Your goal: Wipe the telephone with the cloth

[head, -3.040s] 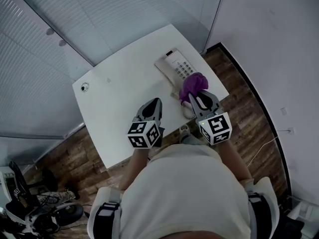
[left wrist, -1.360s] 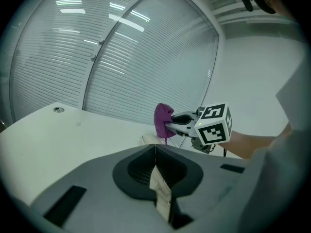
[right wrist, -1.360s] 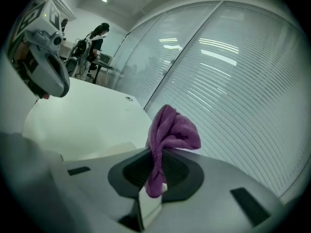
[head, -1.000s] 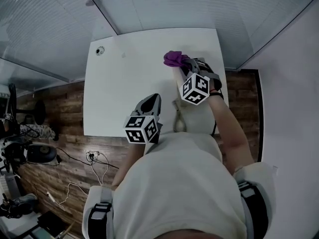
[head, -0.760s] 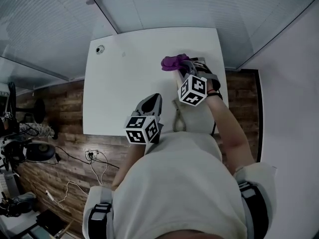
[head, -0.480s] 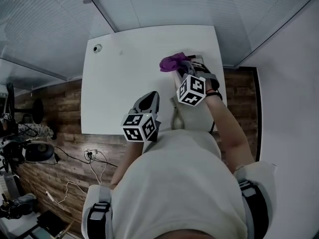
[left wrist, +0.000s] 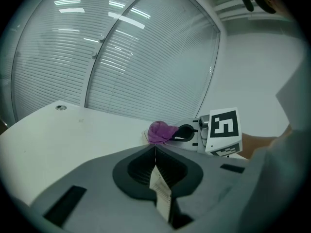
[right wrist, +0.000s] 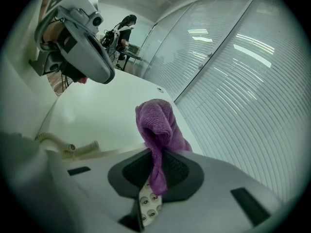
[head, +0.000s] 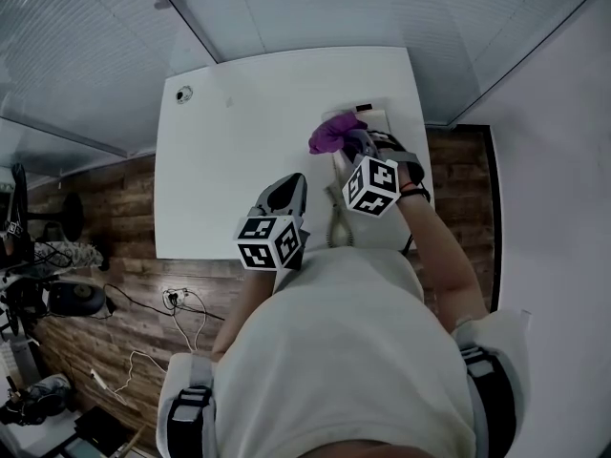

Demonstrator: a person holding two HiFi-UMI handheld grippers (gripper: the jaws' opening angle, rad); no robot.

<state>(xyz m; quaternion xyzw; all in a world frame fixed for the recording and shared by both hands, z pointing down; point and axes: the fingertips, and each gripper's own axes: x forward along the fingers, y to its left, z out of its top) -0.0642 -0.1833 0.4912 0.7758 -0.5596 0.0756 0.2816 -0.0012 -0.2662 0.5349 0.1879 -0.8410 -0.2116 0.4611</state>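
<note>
We stand in a corner of glass walls hung with blinds, over a wooden floor, and the white counter [head: 239, 141] fills the middle of the head view. The telephone [head: 368, 114] lies near the counter's far right edge, largely covered by our right gripper [head: 349, 143]. That gripper's fingers are clamped on the purple cloth [head: 328, 134], which bunches up above them in the right gripper view, with keypad buttons [right wrist: 148, 203] showing just beneath. Our left gripper [head: 293, 181] hangs over the counter's near edge, well apart from the telephone, its fingers pressed together on nothing. The coiled cord [head: 336, 222] trails toward us. We judge the wiping to be in hand. The next stroke calls for pressing the cloth down and drawing it across the keypad without snagging the cord.
</note>
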